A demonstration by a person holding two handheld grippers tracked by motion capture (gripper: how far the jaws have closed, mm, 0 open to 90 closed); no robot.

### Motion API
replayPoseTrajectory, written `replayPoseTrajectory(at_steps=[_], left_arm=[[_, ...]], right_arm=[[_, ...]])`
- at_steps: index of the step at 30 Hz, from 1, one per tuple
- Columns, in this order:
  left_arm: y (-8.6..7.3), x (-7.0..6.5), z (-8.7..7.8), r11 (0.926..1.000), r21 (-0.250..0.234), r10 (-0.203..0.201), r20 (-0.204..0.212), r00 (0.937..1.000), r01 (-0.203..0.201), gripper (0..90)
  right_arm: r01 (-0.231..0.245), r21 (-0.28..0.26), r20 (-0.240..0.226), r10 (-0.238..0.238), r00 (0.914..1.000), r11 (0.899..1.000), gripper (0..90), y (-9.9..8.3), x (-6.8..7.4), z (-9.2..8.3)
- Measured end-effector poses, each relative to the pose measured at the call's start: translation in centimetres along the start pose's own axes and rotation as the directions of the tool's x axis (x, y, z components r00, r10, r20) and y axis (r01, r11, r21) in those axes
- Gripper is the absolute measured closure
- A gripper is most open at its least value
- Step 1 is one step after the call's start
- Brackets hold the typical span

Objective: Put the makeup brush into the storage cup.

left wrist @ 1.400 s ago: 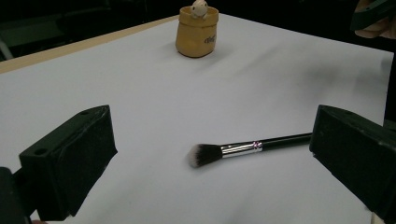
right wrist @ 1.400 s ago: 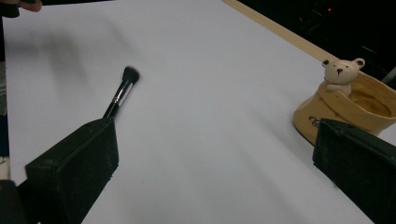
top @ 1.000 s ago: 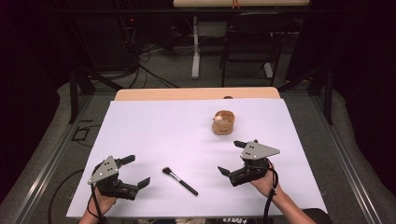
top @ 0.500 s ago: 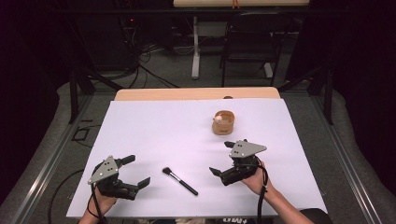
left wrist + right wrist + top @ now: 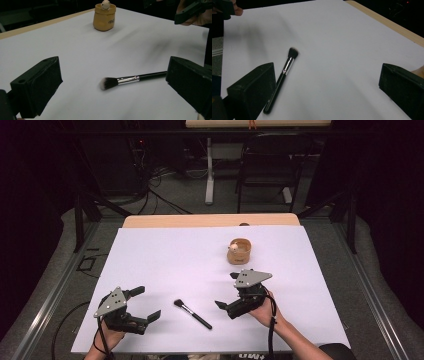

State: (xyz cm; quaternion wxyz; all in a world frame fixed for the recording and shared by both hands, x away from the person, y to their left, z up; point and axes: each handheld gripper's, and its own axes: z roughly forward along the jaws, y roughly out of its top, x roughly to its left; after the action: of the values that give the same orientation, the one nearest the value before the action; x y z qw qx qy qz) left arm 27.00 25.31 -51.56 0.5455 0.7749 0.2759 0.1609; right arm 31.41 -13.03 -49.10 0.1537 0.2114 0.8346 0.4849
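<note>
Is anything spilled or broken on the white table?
Nothing stands out. The makeup brush lies flat and whole on the white table, between the open left gripper and the open right gripper. The small tan pot stands upright farther back, with no spill around it.

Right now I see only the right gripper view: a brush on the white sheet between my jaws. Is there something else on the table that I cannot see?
Observer: Yes, a small tan pot stands beyond the right gripper, toward the table's far edge.
Operator: Is the pot empty?
Observer: No, the left gripper view shows a small pale figure at its rim.
Operator: And the left gripper?
Observer: The left gripper is open, empty, on the other side of the brush.
</note>
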Motion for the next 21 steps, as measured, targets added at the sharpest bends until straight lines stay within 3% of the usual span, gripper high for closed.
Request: replayPoseTrajectory(at_steps=[6,9,13,21], left_arm=[[0.0,0.0,0.0,1.0,-0.001,0.0,0.003,1.0,0.0,0.2],[0.0,-0.1,-0.1,1.0,0.005,0.005,-0.009,0.9999,-0.005,0.2],[0.0,0.0,-0.1,1.0,0.001,0.001,0.005,1.0,-0.001,0.2],[0.0,0.0,-0.1,1.0,0.003,0.004,0.007,1.0,-0.004,0.2]], right_arm=[[0.003,0.026,-0.03,-0.002,0.9995,1.0,0.5,0.5,0.4,1.3],[0.011,0.061,-0.06,-0.007,0.9982,0.998,0.4,1.2,0.9,2.7],[0.023,0.089,-0.088,-0.015,0.996,0.996,0.2,1.9,1.5,3.9],[0.032,0.114,-0.11,-0.02,0.9937,0.993,0.0,3.0,2.0,5.5]])
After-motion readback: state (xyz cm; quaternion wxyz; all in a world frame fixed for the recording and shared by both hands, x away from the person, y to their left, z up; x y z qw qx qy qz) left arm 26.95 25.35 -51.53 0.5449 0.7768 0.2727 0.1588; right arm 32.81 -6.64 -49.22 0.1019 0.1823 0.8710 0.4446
